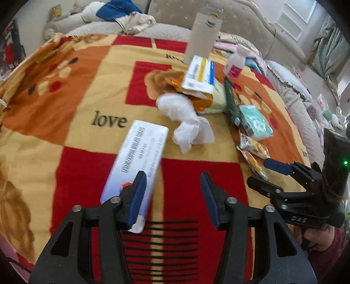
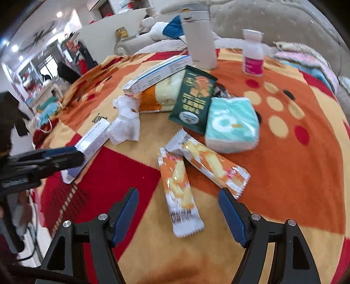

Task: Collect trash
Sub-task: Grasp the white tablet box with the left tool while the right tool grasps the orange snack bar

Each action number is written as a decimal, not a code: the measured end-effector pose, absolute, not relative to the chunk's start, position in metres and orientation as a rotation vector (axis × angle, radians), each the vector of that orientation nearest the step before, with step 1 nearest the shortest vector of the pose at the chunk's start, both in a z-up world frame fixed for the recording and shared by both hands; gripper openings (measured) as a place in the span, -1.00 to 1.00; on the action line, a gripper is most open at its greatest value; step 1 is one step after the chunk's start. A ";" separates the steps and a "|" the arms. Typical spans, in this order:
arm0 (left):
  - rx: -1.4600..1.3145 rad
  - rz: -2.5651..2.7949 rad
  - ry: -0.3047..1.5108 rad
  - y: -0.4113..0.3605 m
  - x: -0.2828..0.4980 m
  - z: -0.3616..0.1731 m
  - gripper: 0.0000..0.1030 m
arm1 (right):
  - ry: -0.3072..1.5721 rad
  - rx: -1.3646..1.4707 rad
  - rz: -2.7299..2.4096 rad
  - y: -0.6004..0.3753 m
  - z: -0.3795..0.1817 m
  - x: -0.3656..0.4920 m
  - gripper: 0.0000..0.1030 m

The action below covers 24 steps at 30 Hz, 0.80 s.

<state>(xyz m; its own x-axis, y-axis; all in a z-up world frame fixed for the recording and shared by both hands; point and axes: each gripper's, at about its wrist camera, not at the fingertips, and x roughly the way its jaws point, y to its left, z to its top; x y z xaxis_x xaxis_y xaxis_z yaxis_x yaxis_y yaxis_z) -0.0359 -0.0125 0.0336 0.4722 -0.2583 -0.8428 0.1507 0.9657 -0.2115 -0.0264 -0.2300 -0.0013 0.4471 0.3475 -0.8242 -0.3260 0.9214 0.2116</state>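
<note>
Trash lies scattered on a red, orange and yellow blanket [image 1: 72,122]. My left gripper [image 1: 174,185] stands open over bare blanket. Its left finger overlaps the near end of a long white box [image 1: 140,153], which lies outside the jaws. A crumpled tissue [image 1: 186,113] sits just beyond. My right gripper [image 2: 179,207] is open above an orange snack wrapper [image 2: 181,192] that lies between its fingers, untouched by the pads. A second wrapper [image 2: 210,163] lies beside it. The left gripper [image 2: 74,156] shows at the left edge, by the white box [image 2: 94,142].
Farther back lie a teal tissue pack [image 2: 231,124], a green packet [image 2: 192,98], an orange bag [image 2: 153,98] under a blue-and-white box [image 2: 157,74], a pill bottle [image 2: 252,52] and a tall white flask [image 2: 199,37]. A beige padded headboard [image 1: 247,19] rises behind.
</note>
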 end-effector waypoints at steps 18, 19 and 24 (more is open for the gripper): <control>-0.007 -0.073 1.062 0.001 -0.006 0.000 0.09 | 0.962 -0.073 0.404 -0.233 0.001 -0.049 -0.52; -0.023 -0.077 1.067 0.003 -0.005 0.000 0.09 | 0.969 -0.065 0.416 -0.233 0.001 -0.049 -0.52; -0.113 -0.119 1.060 0.013 -0.006 0.011 0.09 | 0.994 0.037 0.457 -0.236 0.006 -0.041 0.07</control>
